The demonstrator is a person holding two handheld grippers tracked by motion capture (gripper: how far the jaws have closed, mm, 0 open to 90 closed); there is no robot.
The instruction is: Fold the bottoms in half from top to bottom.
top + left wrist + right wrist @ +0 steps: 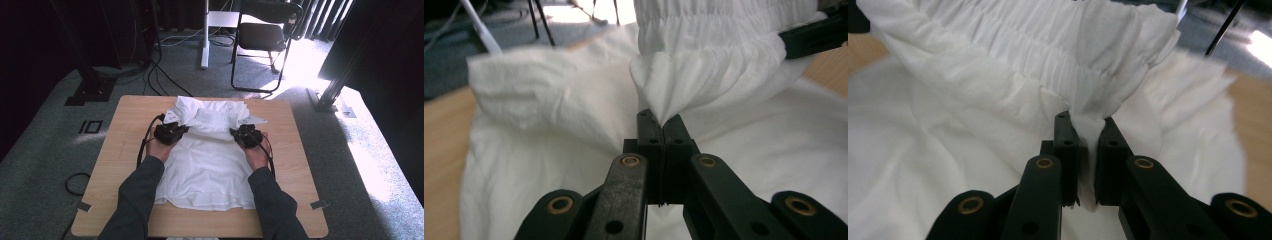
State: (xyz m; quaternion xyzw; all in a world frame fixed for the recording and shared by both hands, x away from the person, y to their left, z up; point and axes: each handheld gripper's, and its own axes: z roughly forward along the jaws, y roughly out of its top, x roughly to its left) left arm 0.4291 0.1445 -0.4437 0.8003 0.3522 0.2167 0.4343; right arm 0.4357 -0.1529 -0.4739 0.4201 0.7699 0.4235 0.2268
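High view: near edge of white garment (207, 175) flat on worktop (125, 150), hem toward the person, gathered waistband far.

Left claw (184, 129) pressed together on a pinch of the elastic band's left end; jaws fully closed in left gripper view, cloth (704, 65) fanning out just above left claw's tips (662, 121). Right claw (234, 132) pinching the band's right end; in right gripper view a thicker fold (1048, 55) sandwiched at right claw's tips (1087, 125), jaws slightly apart around it.

Band lifted and stretched between both claws, rest of garment trailing below and beyond on worktop.

Likely trouble: thin pinch on the left slipping free under the hanging cloth's weight. Uneven pull skewing the fold. Far heap (200, 107) of bunched fabric dragging and wrinkling beneath. Elastic snapping back if either grip loosens.
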